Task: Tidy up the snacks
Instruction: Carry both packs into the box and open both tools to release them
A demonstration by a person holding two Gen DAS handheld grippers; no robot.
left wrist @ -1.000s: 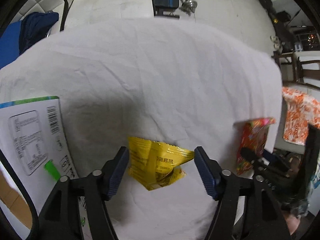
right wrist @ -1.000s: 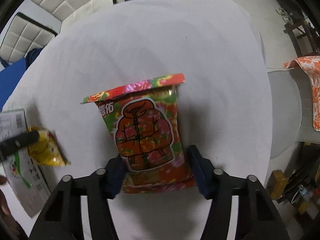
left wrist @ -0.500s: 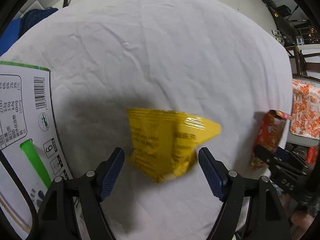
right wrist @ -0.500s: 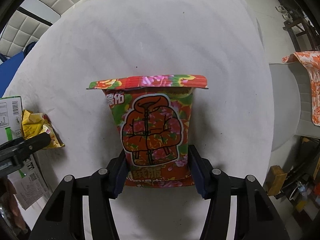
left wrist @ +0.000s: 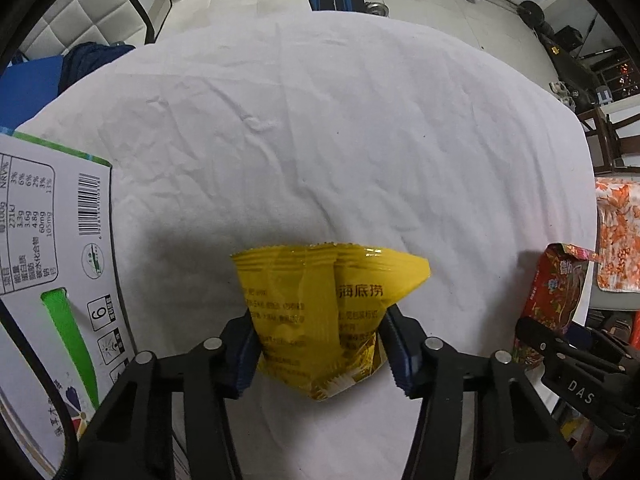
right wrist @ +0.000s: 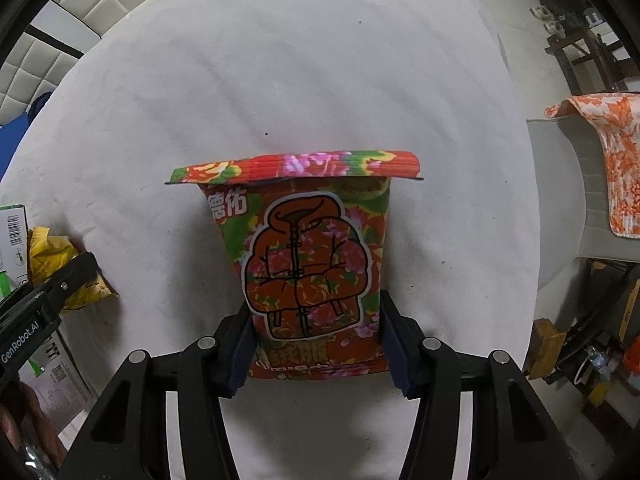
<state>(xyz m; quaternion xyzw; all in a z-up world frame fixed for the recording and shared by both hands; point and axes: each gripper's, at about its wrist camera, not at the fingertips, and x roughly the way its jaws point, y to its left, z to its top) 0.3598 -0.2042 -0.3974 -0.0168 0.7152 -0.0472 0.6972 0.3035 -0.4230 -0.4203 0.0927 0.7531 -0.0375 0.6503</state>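
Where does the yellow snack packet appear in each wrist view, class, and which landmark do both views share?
Left wrist view: the yellow snack packet sits low at centre, clamped in the left claw.
Right wrist view: the same packet lies at the far left edge, partly behind the left claw.
Shared landmark: the white carton with a barcode, beside the packet.

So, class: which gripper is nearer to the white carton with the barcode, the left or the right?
Left. The left gripper, closed on the yellow packet, sits right beside the white carton. The right gripper, holding the red floral bag, is farther across the cloth.
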